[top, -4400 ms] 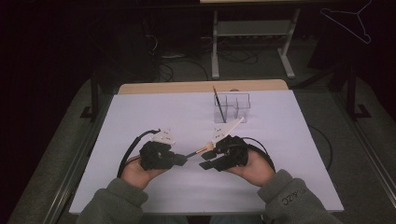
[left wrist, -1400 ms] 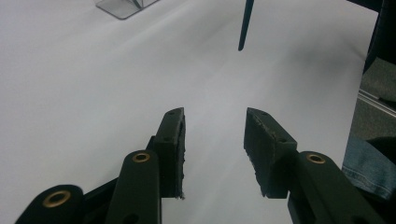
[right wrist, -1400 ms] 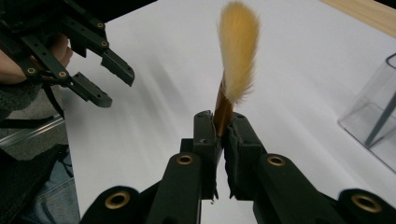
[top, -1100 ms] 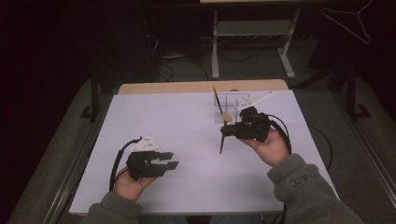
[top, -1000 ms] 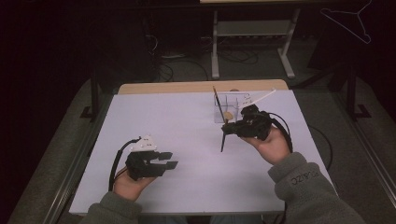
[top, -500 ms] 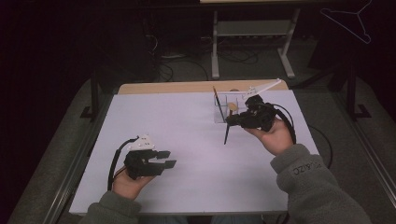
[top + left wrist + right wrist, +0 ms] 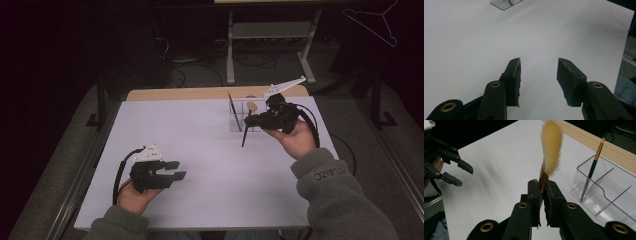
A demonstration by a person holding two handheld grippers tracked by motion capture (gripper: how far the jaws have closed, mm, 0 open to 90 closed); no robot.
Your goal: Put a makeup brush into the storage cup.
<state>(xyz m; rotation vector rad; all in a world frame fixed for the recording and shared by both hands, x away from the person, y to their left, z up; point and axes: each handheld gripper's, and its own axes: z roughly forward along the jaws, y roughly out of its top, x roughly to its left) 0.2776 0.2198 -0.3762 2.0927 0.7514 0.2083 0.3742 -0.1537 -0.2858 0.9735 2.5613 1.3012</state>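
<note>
Pinched tight between the black fingers (image 7: 534,195) of the right gripper (image 7: 256,120) is a fluffy cream-bristled brush with a copper ferrule and dark handle (image 7: 550,150), its long axis steep, bristles up by the clear plastic compartment organiser (image 7: 609,195) and handle tip hanging toward the white table (image 7: 200,130). That organiser, holding a thin blue-handled brush (image 7: 591,170), lies just beside this gripper, probably slightly behind it. Well apart, the left gripper (image 7: 175,170) has just been opening, its fingers spread around nothing.

Right claw (image 7: 251,120): mine, clamped on brush (image 7: 245,131), raised beside clear organizer (image 7: 238,120).
Brush: handle hanging down.
Left claw (image 7: 176,170): mine, jaws apart, low over white table (image 7: 200,150).
</note>
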